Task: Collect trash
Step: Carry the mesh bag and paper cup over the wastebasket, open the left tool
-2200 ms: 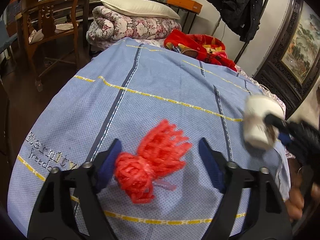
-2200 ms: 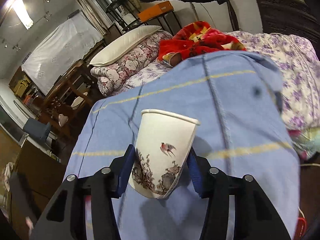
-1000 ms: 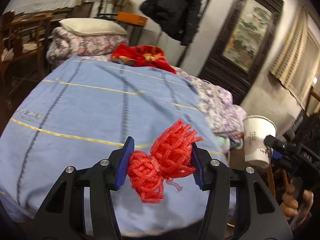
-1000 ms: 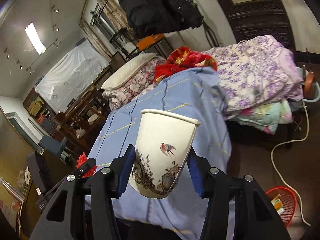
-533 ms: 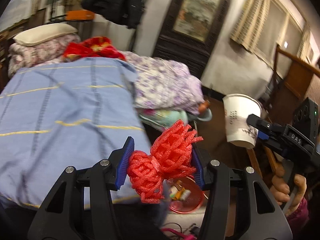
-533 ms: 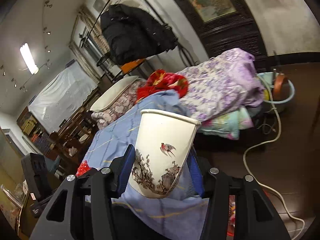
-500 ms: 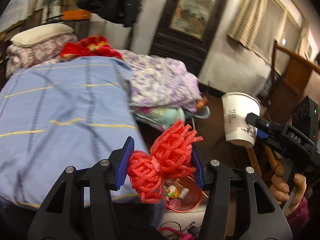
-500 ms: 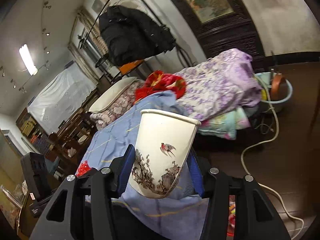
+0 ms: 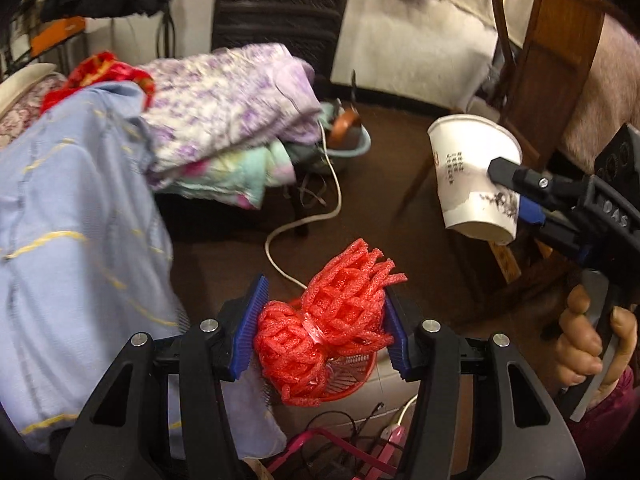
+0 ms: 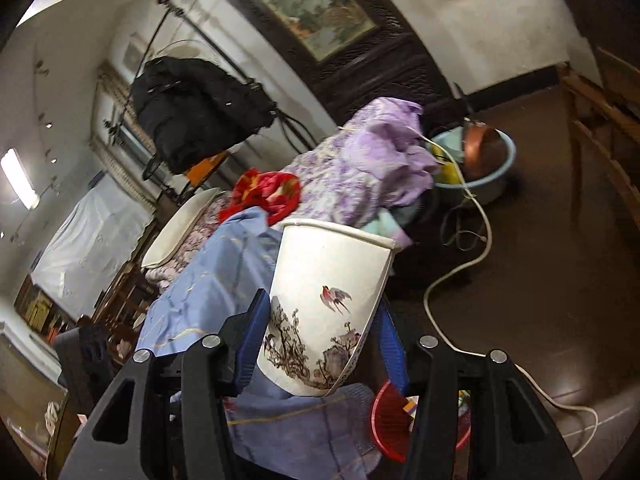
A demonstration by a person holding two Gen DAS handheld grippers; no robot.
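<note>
My left gripper [image 9: 324, 330] is shut on a red foam net [image 9: 326, 322] and holds it in the air above a red mesh trash basket [image 9: 352, 376] on the dark floor. My right gripper [image 10: 316, 344] is shut on a white paper cup [image 10: 324, 308] painted with a bird and trees, held upright. The cup also shows in the left wrist view [image 9: 474, 182], up and to the right of the net. The basket shows in the right wrist view [image 10: 390, 420] below the cup, partly hidden by my right finger.
A bed with a blue sheet [image 9: 76, 248] and purple quilt [image 9: 228, 96] lies to the left. A white cable [image 9: 304, 220] runs over the floor. A blue basin [image 10: 486, 160] stands beyond. A wooden chair [image 9: 548, 64] is at right. Pink wires [image 9: 340, 452] lie near the basket.
Both grippers have swung right, away from the bed and toward the floor. The red basket now lies right under the foam net. Both grips are unchanged.
</note>
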